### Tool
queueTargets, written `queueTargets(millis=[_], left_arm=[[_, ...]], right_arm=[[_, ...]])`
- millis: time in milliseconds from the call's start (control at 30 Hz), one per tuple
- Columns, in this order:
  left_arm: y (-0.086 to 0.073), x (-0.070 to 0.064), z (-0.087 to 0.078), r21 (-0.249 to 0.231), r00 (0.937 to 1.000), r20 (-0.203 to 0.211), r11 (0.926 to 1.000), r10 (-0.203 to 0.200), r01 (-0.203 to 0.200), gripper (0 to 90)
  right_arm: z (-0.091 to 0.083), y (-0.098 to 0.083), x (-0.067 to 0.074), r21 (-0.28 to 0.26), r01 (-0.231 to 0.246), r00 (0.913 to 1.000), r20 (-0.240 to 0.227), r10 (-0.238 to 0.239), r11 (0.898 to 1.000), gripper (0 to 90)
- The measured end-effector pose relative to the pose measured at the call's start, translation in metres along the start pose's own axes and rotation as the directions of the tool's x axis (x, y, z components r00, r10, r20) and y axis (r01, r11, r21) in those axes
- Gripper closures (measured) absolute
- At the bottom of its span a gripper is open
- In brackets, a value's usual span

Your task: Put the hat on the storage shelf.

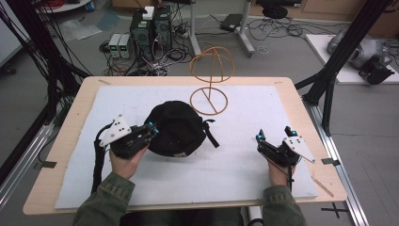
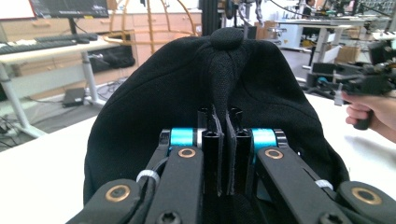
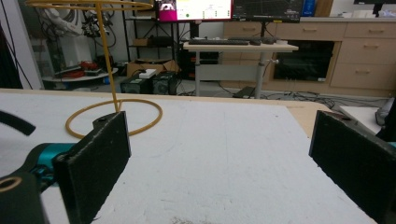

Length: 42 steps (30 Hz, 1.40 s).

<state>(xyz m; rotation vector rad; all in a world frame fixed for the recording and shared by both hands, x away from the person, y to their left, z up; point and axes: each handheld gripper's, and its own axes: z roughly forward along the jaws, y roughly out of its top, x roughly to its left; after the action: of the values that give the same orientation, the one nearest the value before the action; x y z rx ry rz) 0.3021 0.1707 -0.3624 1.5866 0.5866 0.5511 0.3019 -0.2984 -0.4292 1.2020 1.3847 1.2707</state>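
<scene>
Item: we log a black fabric cap (image 1: 174,128), its crown fold clamped in left gripper (image 1: 151,129) jaws; right gripper (image 1: 274,135) well apart, jaws wide

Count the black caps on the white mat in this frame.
1. The black cap lies left of the mat's centre, in front of the yellow wire stand, with the left gripper pinching its fabric. No other cap is visible on the table.

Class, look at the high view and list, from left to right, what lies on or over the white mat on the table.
Left gripper → black fabric cap → yellow wire hat stand → right gripper.
</scene>
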Motion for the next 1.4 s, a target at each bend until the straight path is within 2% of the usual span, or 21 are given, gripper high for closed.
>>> queueTargets(millis=[167, 267, 367, 533, 567, 733, 1000, 1200, 1400], left_arm=[[0.010, 0.008, 0.003, -0.033, 0.9996, -0.028, 0.9994, 0.011, -0.012, 86.8], [0.017, 0.013, 0.004, -0.047, 0.9992, -0.030, 0.9985, 0.026, -0.028, 86.8], [0.024, 0.017, 0.005, -0.081, 0.9986, -0.047, 0.9963, 0.024, -0.028, 86.8], [0.035, 0.025, 0.007, -0.139, 0.9966, -0.081, 0.9899, 0.017, -0.028, 86.8], [0.037, 0.028, 0.008, -0.153, 0.9970, -0.077, 0.9880, 0.010, -0.022, 86.8], [0.046, 0.034, 0.010, -0.174, 0.9950, -0.098, 0.9841, 0.018, -0.035, 86.8], [0.060, 0.042, 0.016, -0.233, 0.9920, -0.126, 0.9722, -0.003, -0.026, 86.8], [0.070, 0.047, 0.023, -0.248, 0.9915, -0.130, 0.9681, 0.002, -0.034, 86.8], [0.084, 0.051, 0.034, -0.276, 0.9906, -0.136, 0.9601, 0.007, -0.044, 86.8]], right_arm=[[0.000, 0.000, 0.000, 0.000, 0.004, 1.0000, -0.002, -0.004, 1.000, 4.4], [0.000, 0.000, 0.000, -0.004, 0.003, 1.0000, 0.002, -0.003, 1.000, 4.5], [-0.001, 0.000, -0.001, -0.007, 0.003, 1.0000, 0.005, -0.002, 1.000, 4.5], [0.000, 0.000, 0.000, -0.002, 0.006, 1.0000, -0.001, -0.006, 1.000, 4.5], [0.000, 0.000, 0.000, -0.002, 0.007, 1.0000, -0.002, -0.007, 1.000, 4.5], [-0.001, 0.000, -0.001, -0.005, 0.004, 1.0000, 0.002, -0.004, 1.000, 4.5], [-0.001, 0.000, 0.000, -0.005, 0.001, 1.0000, 0.001, -0.001, 1.000, 4.5], [-0.001, 0.000, -0.001, -0.006, 0.004, 1.0000, -0.002, -0.004, 1.000, 4.5], [0.000, 0.000, -0.001, -0.005, 0.005, 1.0000, -0.002, -0.005, 1.000, 4.4]])
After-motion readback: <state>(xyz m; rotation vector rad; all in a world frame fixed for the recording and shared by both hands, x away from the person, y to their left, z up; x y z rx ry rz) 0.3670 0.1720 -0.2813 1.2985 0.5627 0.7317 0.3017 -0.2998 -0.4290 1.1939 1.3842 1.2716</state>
